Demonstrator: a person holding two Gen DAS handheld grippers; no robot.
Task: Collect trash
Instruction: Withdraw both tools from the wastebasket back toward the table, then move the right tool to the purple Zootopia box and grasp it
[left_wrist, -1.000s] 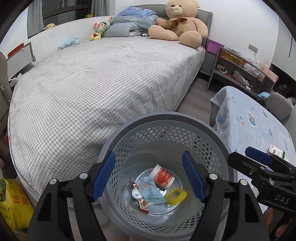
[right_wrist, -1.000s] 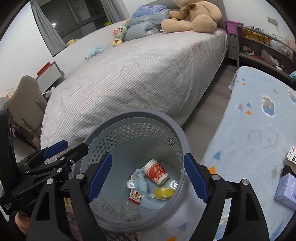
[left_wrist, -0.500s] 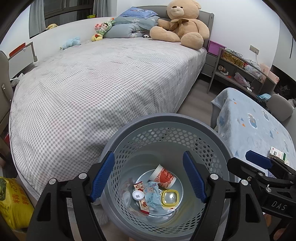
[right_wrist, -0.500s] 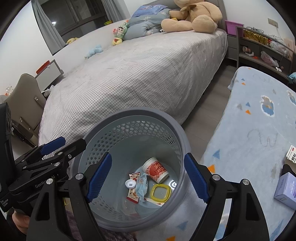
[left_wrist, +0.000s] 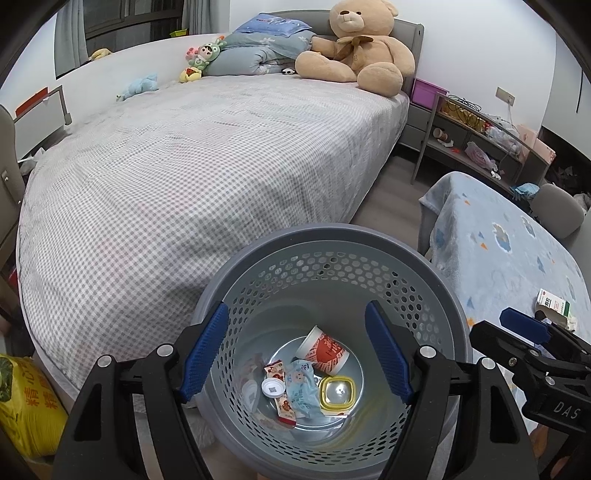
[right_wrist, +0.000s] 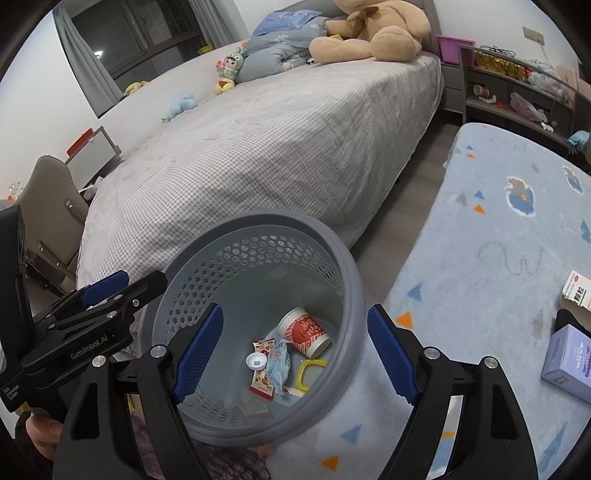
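A grey perforated basket (left_wrist: 332, 232) stands below both grippers, between the bed and a blanket-covered table. At its bottom lie a red-and-white paper cup (left_wrist: 325, 350), a yellow-rimmed lid (left_wrist: 336, 393), a blue wrapper (left_wrist: 301, 387), a white bottle cap (left_wrist: 272, 387) and a red snack packet (left_wrist: 284, 404). My left gripper (left_wrist: 297, 310) hangs open over the basket mouth, holding nothing. My right gripper (right_wrist: 295, 314) is open and holds nothing, over the basket (right_wrist: 347, 266) and the cup (right_wrist: 304, 332). Each gripper shows beside the other: the right gripper (left_wrist: 524, 328) and the left gripper (right_wrist: 122, 284).
A bed (left_wrist: 184, 166) with a big teddy bear (left_wrist: 358, 48) and small toys fills the far side. The blue blanket table (right_wrist: 498, 240) carries a white-green box (right_wrist: 576, 291) and a purple box (right_wrist: 569, 360). A yellow bag (left_wrist: 26, 406) sits at the left; shelves (left_wrist: 480, 136) behind.
The yellow-rimmed lid, tumbling on edge inside the basket a second ago, now lies flat at the bottom beside the blue wrapper. Both grippers stay open and almost still.
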